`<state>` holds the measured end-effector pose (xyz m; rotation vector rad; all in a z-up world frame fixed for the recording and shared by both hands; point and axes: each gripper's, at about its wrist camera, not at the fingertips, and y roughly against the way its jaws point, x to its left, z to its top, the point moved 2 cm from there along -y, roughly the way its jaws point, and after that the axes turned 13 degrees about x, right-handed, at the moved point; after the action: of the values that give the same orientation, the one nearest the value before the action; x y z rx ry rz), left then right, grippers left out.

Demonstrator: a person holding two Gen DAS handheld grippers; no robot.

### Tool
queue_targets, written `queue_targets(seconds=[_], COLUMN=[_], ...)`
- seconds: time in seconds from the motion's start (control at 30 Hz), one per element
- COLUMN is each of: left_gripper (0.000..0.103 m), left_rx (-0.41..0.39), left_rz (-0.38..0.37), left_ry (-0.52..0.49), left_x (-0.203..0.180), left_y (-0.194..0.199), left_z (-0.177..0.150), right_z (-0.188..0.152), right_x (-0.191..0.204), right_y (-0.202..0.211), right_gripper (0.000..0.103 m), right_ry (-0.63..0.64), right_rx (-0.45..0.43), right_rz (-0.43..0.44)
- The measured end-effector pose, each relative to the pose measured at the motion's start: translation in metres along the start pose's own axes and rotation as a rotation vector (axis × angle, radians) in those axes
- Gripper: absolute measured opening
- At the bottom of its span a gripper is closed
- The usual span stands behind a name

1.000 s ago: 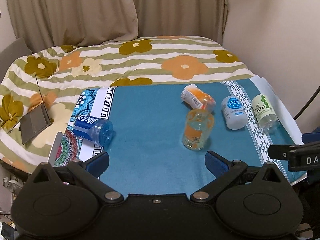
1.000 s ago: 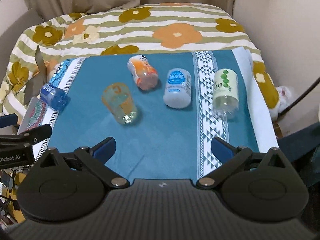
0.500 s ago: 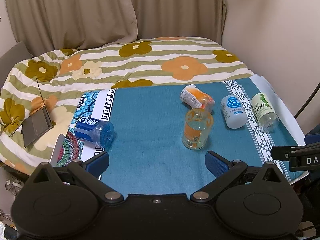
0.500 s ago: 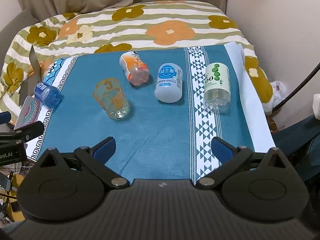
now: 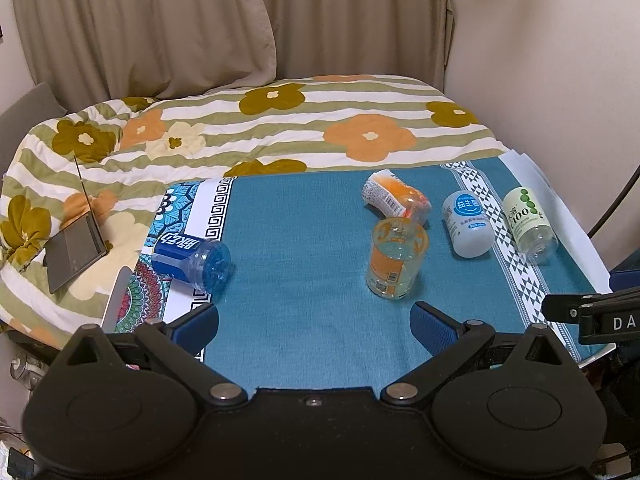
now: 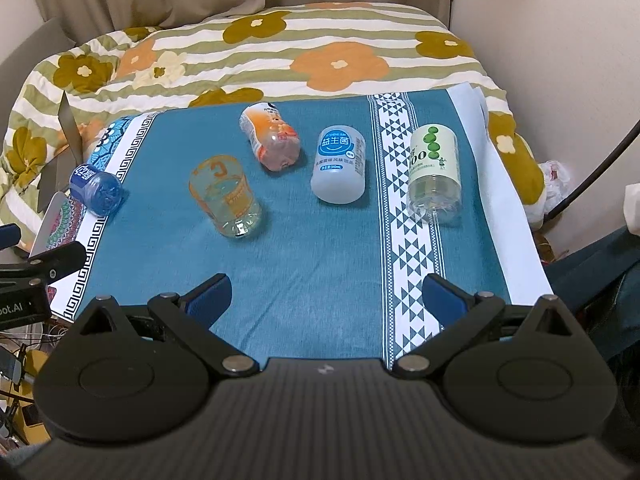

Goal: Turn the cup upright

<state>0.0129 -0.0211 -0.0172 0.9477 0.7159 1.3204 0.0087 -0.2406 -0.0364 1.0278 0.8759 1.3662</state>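
Several cut-bottle cups sit on the teal cloth [image 5: 304,248]. A clear cup with an orange label [image 5: 395,257] stands upright in the middle; it also shows in the right wrist view [image 6: 226,196]. Lying on their sides are an orange cup [image 5: 395,199], a white-and-blue cup [image 5: 467,225], a green-dotted cup [image 5: 529,220] and a blue cup [image 5: 192,258] at the left. My left gripper [image 5: 314,322] is open and empty, near the cloth's front edge. My right gripper [image 6: 326,298] is open and empty too, short of all the cups.
A flowered striped quilt [image 5: 280,128] covers the bed behind the cloth. A grey laptop [image 5: 76,246] lies open at the far left. Curtains and a wall close the back and right. The other gripper's arm [image 5: 592,314] pokes in at the right.
Both grippers have drawn back and risen a little, so the cups look slightly farther away. No cup has moved. Both stay open.
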Motion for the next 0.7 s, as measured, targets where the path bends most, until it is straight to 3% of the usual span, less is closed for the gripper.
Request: queue_targets(seconds=[0.7], left_gripper=[0.103], left_rx=[-0.021], left_rz=[0.009], left_ry=[-0.014], left_x=[0.0034], left_y=[0.0093], left_z=[0.0010], right_z=[-0.0009], right_x=[-0.0001], right_y=[0.0048], right_gripper=[0.103], right_ry=[-0.011], right_rx=[-0.013], right_rz=[-0.005])
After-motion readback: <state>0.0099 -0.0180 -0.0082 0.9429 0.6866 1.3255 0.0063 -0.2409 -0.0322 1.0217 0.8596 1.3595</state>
